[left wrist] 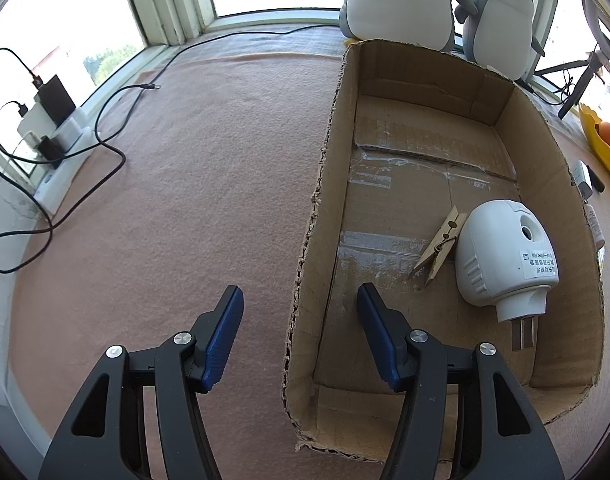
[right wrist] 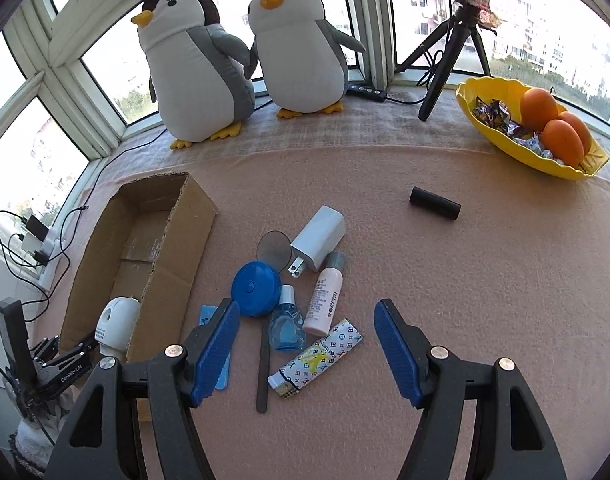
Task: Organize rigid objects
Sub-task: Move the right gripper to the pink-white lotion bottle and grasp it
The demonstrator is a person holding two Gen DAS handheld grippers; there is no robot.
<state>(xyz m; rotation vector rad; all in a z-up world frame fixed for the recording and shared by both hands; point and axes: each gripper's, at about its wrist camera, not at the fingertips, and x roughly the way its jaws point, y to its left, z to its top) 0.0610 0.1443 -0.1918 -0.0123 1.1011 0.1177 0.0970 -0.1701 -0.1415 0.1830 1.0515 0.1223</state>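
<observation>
Both tongs [left wrist: 301,320] [right wrist: 307,332] tilt steeply downward, gaping empty

The right gripper [right wrist: 307,346] hangs with jaws apart and empty above a near cluster of a blue round case [right wrist: 256,289], white charger [right wrist: 317,238], pink bottle [right wrist: 324,304] and patterned lighter [right wrist: 317,356], with the cardboard box [right wrist: 177,248] to the left and a black cylinder [right wrist: 435,203] far right.

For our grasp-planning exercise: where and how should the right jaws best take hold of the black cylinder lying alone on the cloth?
Grip the black cylinder around its middle, coming down from above with the jaws across its short width. It lies flat on its side, apart from the clutter, so both long flanks are free; gripping end to end would probably be too wide and might let it roll.
</observation>
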